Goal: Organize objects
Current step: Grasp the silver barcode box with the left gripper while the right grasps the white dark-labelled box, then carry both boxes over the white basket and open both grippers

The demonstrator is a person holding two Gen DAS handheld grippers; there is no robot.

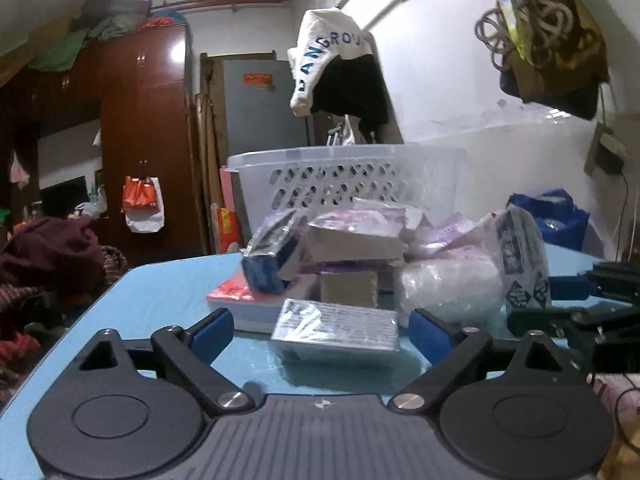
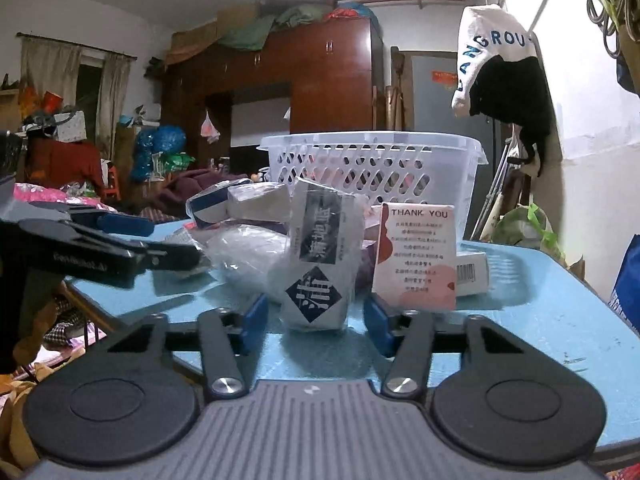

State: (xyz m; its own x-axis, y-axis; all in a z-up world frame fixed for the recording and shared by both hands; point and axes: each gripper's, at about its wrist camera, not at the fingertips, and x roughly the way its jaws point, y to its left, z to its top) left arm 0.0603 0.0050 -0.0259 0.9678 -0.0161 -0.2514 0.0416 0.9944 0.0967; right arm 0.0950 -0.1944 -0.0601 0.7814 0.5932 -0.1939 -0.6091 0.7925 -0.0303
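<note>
Counter (image 2: 540, 320): blue. Basket (image 2: 372, 168) at rear, contents unclear. Pile (image 1: 360, 256) of packets, unsorted (most work seemingly left). Left gripper (image 1: 320, 330), right gripper (image 2: 316, 316): jaws open, holding nothing, facing pile.

A dark red-brown wardrobe (image 2: 320, 80) stands against the far wall, with bundled fabric stacked on top. A grey door (image 1: 262, 104) is beside it. Curtains (image 2: 52, 76) frame a dark window. White walls carry a hanging white garment (image 2: 492, 52). A blue table (image 2: 560, 320) fills the foreground.
</note>
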